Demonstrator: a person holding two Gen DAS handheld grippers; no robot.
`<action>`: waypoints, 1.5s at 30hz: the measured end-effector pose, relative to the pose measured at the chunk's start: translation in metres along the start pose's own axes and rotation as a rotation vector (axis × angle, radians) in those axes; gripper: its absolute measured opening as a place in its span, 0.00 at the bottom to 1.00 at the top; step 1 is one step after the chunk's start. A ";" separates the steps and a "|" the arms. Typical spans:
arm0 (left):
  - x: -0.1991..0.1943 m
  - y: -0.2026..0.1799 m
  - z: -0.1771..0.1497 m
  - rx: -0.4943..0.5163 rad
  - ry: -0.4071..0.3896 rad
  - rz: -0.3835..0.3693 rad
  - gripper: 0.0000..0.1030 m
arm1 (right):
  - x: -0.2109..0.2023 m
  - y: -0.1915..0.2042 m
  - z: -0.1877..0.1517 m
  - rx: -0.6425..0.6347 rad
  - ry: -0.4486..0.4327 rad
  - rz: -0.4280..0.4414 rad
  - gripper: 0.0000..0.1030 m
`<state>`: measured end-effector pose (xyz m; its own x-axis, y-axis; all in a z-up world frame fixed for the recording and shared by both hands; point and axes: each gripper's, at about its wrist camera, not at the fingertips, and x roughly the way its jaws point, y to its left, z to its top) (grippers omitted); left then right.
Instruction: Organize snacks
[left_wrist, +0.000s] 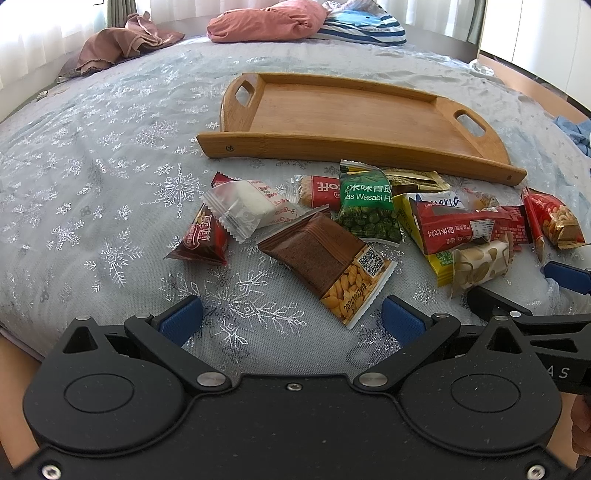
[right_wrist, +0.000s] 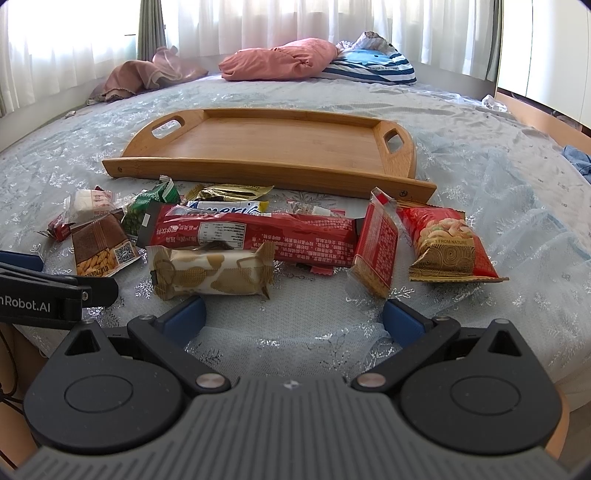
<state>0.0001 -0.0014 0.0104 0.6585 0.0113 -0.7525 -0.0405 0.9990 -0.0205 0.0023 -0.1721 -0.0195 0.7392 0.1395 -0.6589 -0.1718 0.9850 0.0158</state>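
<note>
Snowflake bedspread (right_wrist: 461, 155), pink pillow (right_wrist: 280, 59), striped pillow (right_wrist: 373, 68), white curtains (right_wrist: 258, 22)

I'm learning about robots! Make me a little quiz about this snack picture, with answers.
1. True or false: the tray already holds snacks.
2. Which snack lies nearest the right tool: A) green pea bag, B) cream bar, C) peanut bag?
3. Fill in: both tools, left too, are ____ (open/shut).

Key: 1 false, the tray is bare. 2 B. 3 open.
</note>
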 end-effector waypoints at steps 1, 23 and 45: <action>0.001 0.000 0.000 -0.003 0.000 0.002 1.00 | 0.000 0.000 0.000 0.001 -0.001 -0.001 1.00; 0.004 -0.002 -0.003 0.036 -0.023 0.010 1.00 | -0.003 0.003 -0.009 -0.008 -0.058 -0.017 1.00; -0.024 -0.007 -0.002 0.173 -0.231 -0.039 0.62 | -0.031 0.000 -0.012 0.049 -0.197 0.058 0.97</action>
<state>-0.0166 -0.0089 0.0274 0.8118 -0.0371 -0.5827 0.1036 0.9913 0.0812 -0.0287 -0.1775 -0.0085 0.8429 0.2083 -0.4962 -0.1890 0.9779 0.0893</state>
